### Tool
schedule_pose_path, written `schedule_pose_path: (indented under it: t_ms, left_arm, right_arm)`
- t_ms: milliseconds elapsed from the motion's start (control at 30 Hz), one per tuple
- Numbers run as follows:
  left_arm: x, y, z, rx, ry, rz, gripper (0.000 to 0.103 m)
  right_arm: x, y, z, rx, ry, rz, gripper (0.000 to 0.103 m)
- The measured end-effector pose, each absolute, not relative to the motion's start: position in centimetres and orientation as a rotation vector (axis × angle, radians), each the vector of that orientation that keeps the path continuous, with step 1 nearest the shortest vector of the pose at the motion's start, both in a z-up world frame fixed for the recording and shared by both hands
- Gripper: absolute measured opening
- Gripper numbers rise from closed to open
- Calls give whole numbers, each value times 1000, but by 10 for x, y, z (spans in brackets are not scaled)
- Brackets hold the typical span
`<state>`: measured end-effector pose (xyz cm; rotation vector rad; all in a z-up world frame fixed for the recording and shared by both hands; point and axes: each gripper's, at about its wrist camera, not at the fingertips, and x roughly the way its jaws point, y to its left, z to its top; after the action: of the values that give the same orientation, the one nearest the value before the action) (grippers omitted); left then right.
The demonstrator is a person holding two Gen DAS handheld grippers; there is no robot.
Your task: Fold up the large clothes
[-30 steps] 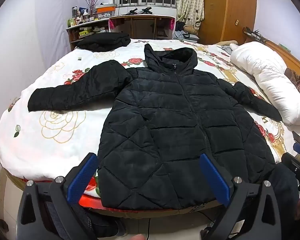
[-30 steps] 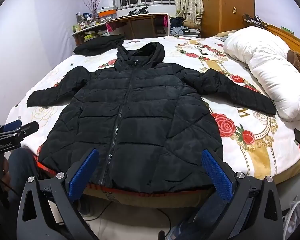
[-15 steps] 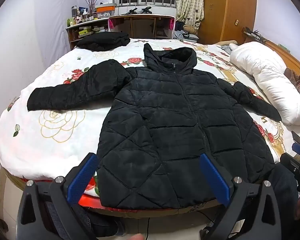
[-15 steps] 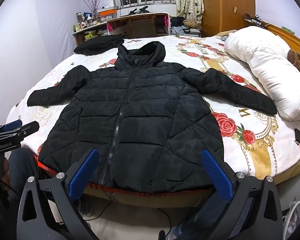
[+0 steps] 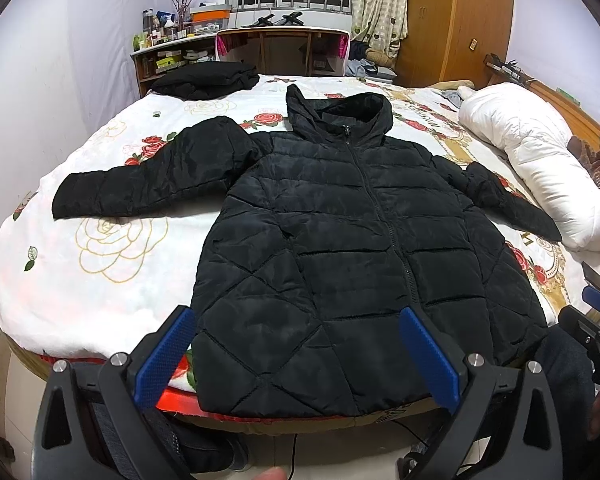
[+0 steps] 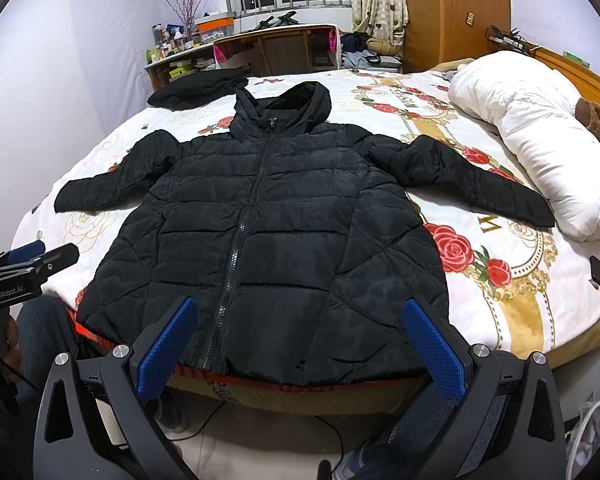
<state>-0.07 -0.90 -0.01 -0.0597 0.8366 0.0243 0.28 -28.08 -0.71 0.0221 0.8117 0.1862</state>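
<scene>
A black quilted hooded jacket (image 5: 340, 240) lies flat and zipped on the bed, front up, both sleeves spread out, hem at the near bed edge. It also shows in the right wrist view (image 6: 268, 232). My left gripper (image 5: 296, 344) is open and empty, held above the hem's left part. My right gripper (image 6: 300, 344) is open and empty, held above the hem's right part. The right gripper shows at the edge of the left wrist view (image 5: 596, 320), and the left gripper at the edge of the right wrist view (image 6: 24, 268).
The bed has a white rose-print cover (image 5: 100, 248). A folded black garment (image 5: 208, 78) lies at the far left corner. A white duvet roll (image 6: 540, 132) lies along the right side. A desk and shelves (image 5: 280, 48) stand behind the bed.
Both grippers have barely moved; the view has crept slightly. The jacket lies as before.
</scene>
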Motion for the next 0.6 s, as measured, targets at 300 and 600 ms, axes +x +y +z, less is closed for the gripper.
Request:
schedule_pose_path:
  t_ms: [300, 600]
  left_arm:
    - [-2, -7, -4, -60, 842, 15, 102]
    - [3, -6, -4, -60, 851, 8, 102]
  right_arm:
    - [4, -281, -8, 23, 814, 188, 102]
    - [8, -287, -5, 22, 815, 188, 102]
